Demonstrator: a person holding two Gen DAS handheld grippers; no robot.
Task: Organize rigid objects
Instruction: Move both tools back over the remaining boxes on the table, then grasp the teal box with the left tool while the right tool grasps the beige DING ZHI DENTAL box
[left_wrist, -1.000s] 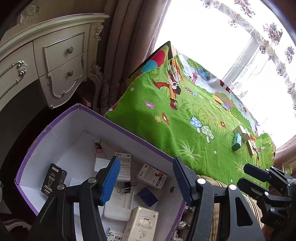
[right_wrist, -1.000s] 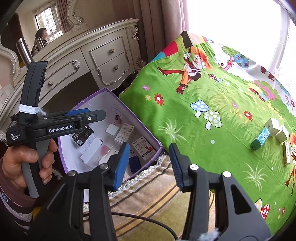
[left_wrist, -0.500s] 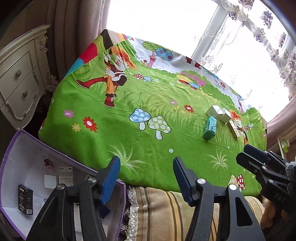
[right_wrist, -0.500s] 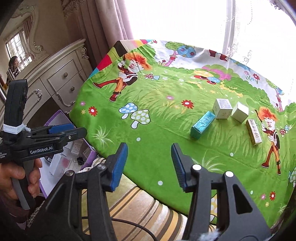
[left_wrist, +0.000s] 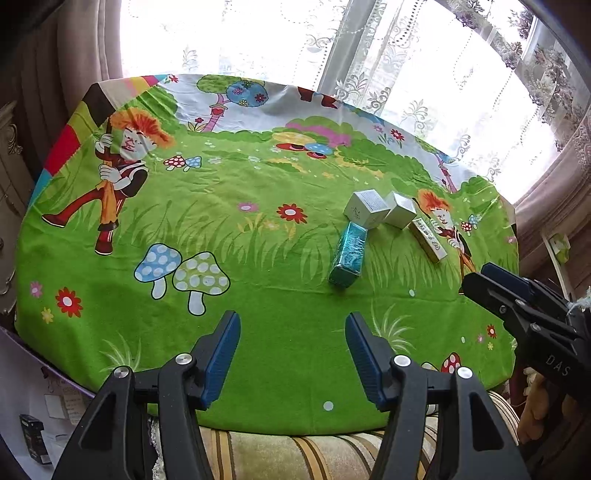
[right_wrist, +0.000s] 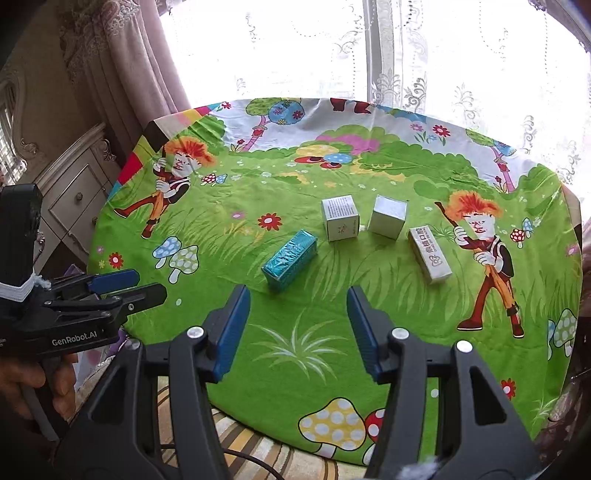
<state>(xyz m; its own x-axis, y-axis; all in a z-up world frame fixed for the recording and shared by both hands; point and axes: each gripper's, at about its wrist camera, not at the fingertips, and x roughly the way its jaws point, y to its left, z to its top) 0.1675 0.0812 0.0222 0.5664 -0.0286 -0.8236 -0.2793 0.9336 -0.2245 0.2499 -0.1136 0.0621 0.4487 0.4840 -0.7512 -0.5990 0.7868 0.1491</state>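
Several small boxes lie on a green cartoon tablecloth (left_wrist: 258, 295): a teal box (left_wrist: 348, 255) (right_wrist: 290, 264), a white printed cube (left_wrist: 366, 207) (right_wrist: 340, 217), a silver cube (left_wrist: 400, 210) (right_wrist: 389, 217) and a long pale box (left_wrist: 427, 239) (right_wrist: 429, 254). My left gripper (left_wrist: 291, 354) is open and empty near the table's front edge, short of the teal box. My right gripper (right_wrist: 298, 325) is open and empty, just in front of the teal box. Each gripper shows in the other's view, the right one (left_wrist: 517, 306) and the left one (right_wrist: 110, 291).
A purple-rimmed white storage box (left_wrist: 22, 402) with small packages sits low at the left, beside the table. A cream dresser (right_wrist: 70, 195) stands at the left. Curtains and a bright window are behind the table. A striped cushion (left_wrist: 295, 454) lies below the front edge.
Both grippers have swung from the purple storage box at the left up toward the table. The boxes on the cloth are now centred and closer. Both jaws stay open.
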